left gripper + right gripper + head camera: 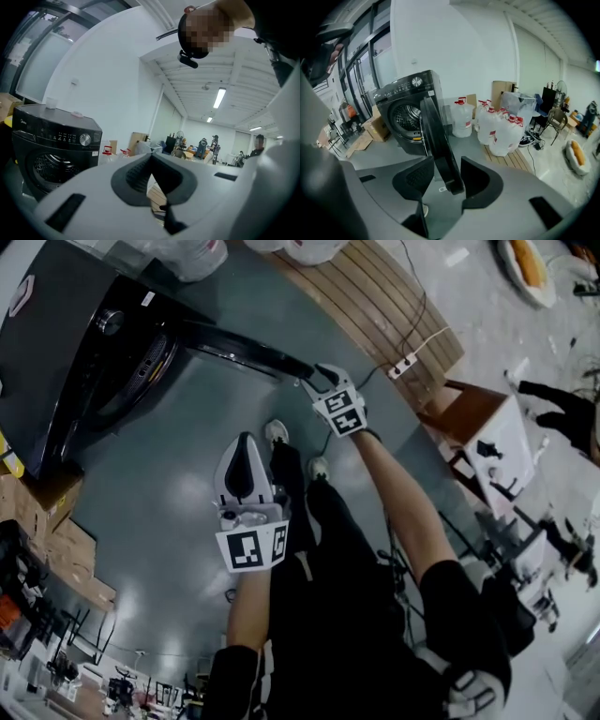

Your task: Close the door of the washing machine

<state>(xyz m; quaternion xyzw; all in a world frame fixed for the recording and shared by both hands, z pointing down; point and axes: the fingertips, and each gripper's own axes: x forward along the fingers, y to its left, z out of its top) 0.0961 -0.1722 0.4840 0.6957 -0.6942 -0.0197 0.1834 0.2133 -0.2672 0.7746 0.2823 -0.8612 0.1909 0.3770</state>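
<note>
The black washing machine (66, 343) stands at the upper left of the head view, its drum open. Its dark door (244, 351) swings out to the right, edge on. My right gripper (317, 379) is at the door's free end. In the right gripper view the door's edge (438, 145) lies between the open jaws of the right gripper (443, 176), close to the left pad, with a slim gap on the right. My left gripper (246, 437) hangs lower, over the floor, shut and holding nothing. The left gripper view has the machine (51, 150) off to the left.
Several large water jugs (497, 131) stand on a wooden pallet (375, 306) right of the machine. A power strip (403, 365) and its cable lie by the pallet. Cardboard boxes (56, 521) sit at the left. A brown and white table (487, 437) stands at the right.
</note>
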